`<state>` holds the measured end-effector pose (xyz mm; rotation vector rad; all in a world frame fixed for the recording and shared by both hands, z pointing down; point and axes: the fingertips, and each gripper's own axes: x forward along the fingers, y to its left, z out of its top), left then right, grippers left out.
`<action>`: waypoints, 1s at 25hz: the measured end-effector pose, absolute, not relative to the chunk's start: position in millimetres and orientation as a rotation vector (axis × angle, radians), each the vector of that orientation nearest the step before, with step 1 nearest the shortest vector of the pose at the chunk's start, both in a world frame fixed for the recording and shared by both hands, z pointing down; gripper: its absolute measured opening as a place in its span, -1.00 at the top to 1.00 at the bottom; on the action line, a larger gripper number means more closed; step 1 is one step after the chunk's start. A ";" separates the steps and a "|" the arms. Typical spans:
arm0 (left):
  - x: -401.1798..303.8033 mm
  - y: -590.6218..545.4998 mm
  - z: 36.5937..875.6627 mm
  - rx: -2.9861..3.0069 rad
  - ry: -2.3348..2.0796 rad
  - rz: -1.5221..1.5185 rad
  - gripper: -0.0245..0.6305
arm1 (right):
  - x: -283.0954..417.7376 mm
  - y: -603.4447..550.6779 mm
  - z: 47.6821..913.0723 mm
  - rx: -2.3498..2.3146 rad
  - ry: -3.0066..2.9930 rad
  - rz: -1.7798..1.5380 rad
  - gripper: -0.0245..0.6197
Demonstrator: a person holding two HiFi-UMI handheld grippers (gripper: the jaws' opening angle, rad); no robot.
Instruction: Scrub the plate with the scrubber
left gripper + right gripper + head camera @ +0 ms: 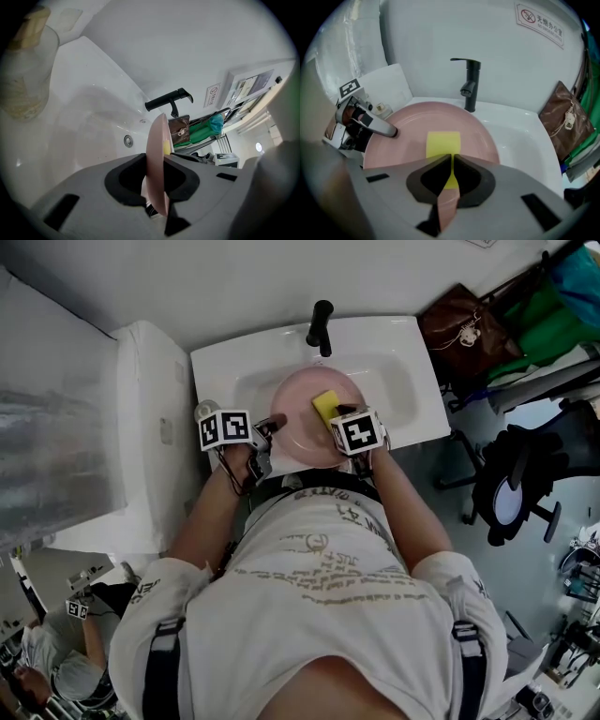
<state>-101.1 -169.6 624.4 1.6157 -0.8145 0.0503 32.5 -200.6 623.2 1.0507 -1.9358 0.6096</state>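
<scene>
Left claw [158,190]: pinches the rim of the pink plate [157,150], one jaw on each face. In the left gripper view the plate stands edge-on at the centre of the frame.
Right claw [451,171]: jaws nearly pressed together, pinching the near edge of the thin yellow scrubber [443,143].
Plate: in the head view it sits at centre frame over the basin of the white sink [398,371]. Its face is turned up and it is gripped at its left rim.
Scrubber: lies flat against the plate's face, right of the plate's middle in the head view. It shows below the faucet in the right gripper view.
Faucet [321,326]: black, at the back edge of the sink, top centre of the head view.
Bottle [26,70]: clear, on the sink ledge, upper left of the left gripper view.
Bag [459,329]: brown, just beyond the sink's right end, upper right of the head view.
</scene>
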 end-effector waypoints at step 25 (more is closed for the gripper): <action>-112.4 -161.2 627.9 1.594 -0.824 0.003 0.73 | 8.0 -189.2 622.9 0.914 -1.950 0.503 0.81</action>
